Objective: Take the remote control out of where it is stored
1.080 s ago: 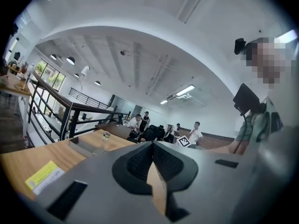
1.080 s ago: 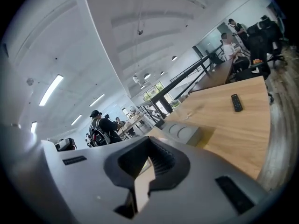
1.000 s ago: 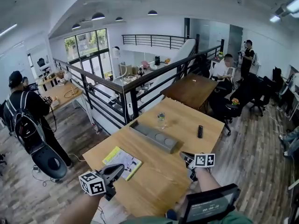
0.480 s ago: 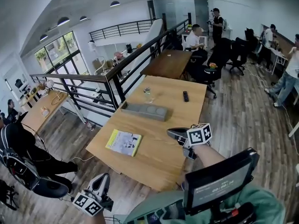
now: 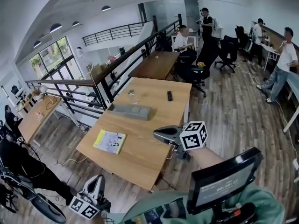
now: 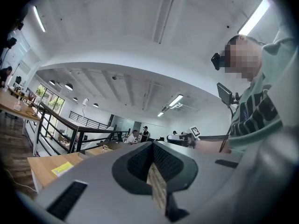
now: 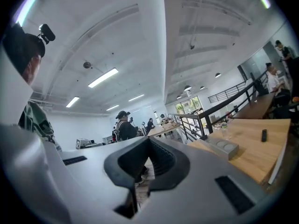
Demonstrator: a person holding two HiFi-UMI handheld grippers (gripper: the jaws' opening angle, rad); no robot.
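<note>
Wooden and pale, the table (image 5: pixel 145 146) carried four things. Black and slim, the remote control (image 5: pixel 169 95) lay flat on the bare top near the far edge, towards the right edge, with nothing over or around it. It was well apart from both grippers. The right gripper view showed it (image 7: pixel 264 135) lying alone on the wood in the same way.

Along the left edge, in the far half, sat a long grey tray (image 5: pixel 130 111) with round hollows in its top. A glass (image 5: pixel 131 96) stood just beyond it, towards the far left corner. A yellow booklet (image 5: pixel 109 141) lay near the near left corner.

The right gripper (image 5: pixel 158 135) was held level over the right part of the table, closer to the near edge, pointing across towards the left edge. Its own view showed the jaws pressed together with nothing between them (image 7: pixel 148 141).

The left gripper (image 5: pixel 96 180) was off the table altogether, beyond the near edge and over the plank floor (image 5: pixel 219 111). Its jaws met at the tip too, and it held nothing (image 6: pixel 152 146).

A darker table (image 5: pixel 156 64) stood past the far edge, and a black railing (image 5: pixel 100 85) ran beyond the left edge.
</note>
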